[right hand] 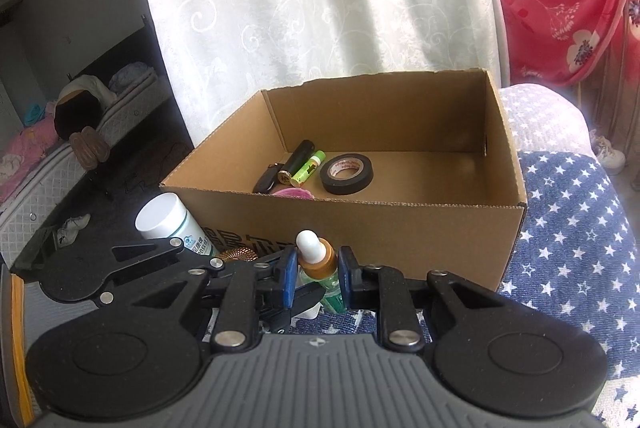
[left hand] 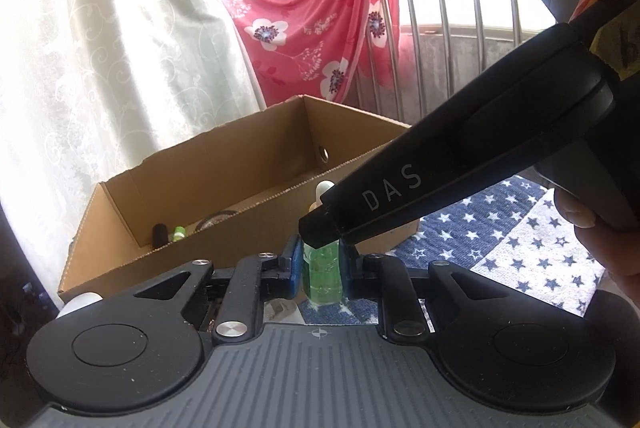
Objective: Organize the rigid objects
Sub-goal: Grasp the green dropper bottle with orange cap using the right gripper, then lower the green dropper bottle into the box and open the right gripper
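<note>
My left gripper (left hand: 320, 268) pinches the body of the green dropper bottle (left hand: 322, 274), just before the cardboard box (right hand: 400, 228); my right gripper (right hand: 318, 274) is clamped on its gold collar; "DAS" is printed on the right gripper's finger (left hand: 392, 184); inside the box lie black tape (right hand: 347, 174), a green tube (right hand: 307, 170) and a black tube (right hand: 296, 164).

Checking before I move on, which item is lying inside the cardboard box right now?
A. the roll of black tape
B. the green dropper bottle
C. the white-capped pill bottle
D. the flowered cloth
A: the right wrist view shows the roll of black tape flat on the floor of the cardboard box, while the green dropper bottle stands outside, in front of the box, between the right gripper pads.
</note>
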The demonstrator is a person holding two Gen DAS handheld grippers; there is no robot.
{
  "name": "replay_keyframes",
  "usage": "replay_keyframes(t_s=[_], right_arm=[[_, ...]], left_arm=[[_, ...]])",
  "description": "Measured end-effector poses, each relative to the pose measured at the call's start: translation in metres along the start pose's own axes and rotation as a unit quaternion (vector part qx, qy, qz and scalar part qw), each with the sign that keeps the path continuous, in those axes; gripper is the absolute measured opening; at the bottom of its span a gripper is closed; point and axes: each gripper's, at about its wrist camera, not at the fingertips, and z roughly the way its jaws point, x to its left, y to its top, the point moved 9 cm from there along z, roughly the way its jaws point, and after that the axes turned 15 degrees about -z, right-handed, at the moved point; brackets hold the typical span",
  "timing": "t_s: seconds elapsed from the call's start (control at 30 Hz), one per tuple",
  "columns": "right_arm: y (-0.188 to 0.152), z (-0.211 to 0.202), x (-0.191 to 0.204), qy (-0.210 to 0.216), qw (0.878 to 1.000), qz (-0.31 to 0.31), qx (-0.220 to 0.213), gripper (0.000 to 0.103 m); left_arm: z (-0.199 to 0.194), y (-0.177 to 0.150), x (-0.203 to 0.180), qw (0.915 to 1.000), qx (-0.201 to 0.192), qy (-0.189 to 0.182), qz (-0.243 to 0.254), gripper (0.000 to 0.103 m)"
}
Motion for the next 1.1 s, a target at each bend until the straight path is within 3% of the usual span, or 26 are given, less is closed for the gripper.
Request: replay_keyframes(t_s=[0.27,0.5,0.7,0.93,1.1], right_arm=[[0.055,-0.033,0.016,0.014,0.999,-0.024,-0.03,0.023],[0.113,-0.024,0.006,0.014,0.998,-0.05,-0.04,0.023],[0.121,0.034,-0.024,0.029,0.999,-0.036,0.003,0.023],[0.091,0.107,-0.055,0.051,0.996,-0.008,0.075,0.023],[0.07,0.137,-0.064,0.062,0.991,0.009,0.122,0.023]], left_arm=[[-0.041,0.049,0.007,0.9989,-0.046,0.013,0.006,0.019],[-0.029,0.096,0.027,0.9985,-0.049,0.008,-0.023,0.019],[0.034,0.095,0.047,0.9971,0.016,0.014,-0.073,0.019],[0.099,0.066,0.06,0.9872,0.112,0.027,-0.11,0.019],[0.118,0.054,0.061,0.9799,0.16,0.026,-0.116,0.02]])
